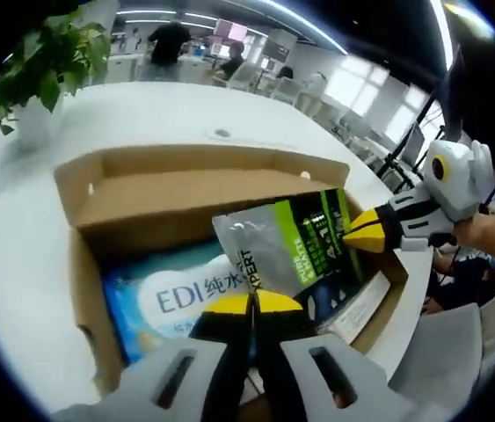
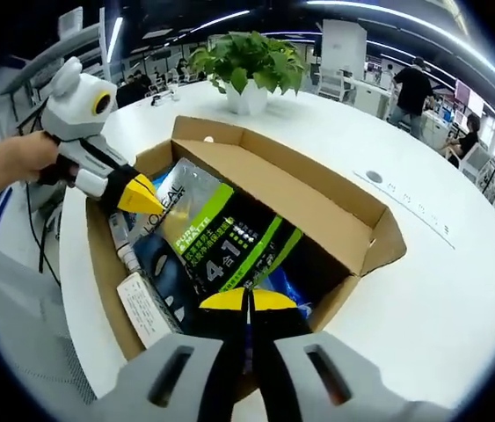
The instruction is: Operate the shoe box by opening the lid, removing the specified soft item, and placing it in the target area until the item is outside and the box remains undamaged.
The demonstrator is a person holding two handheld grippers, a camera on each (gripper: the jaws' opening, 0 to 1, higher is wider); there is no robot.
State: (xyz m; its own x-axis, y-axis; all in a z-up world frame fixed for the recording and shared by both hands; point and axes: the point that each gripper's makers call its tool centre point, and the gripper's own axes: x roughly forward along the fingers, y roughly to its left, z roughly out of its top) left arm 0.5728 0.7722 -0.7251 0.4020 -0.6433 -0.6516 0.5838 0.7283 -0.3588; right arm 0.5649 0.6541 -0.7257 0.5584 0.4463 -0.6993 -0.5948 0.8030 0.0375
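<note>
blue wipes pack [image 1: 177,294] in my box reads "EDI" plus Chinese characters, silver-green pouch [image 2: 221,233] says "L'OREAL", "PURE MATTE", a big "4 1", also "EXPERT" along its edge

Open office: white round table [image 2: 440,290], potted plant [image 2: 249,66], ceiling strip lights [image 1: 155,13].

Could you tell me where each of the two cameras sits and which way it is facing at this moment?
Left gripper view: rides the left gripper, facing the open cardboard box; the right gripper and a forearm enter from the right.
Right gripper view: rides the right gripper, looking across the box from the opposite end; the left gripper and a hand enter from the left.
Shared: the box, the grey-green pouch, the potted plant, the white table.
</note>
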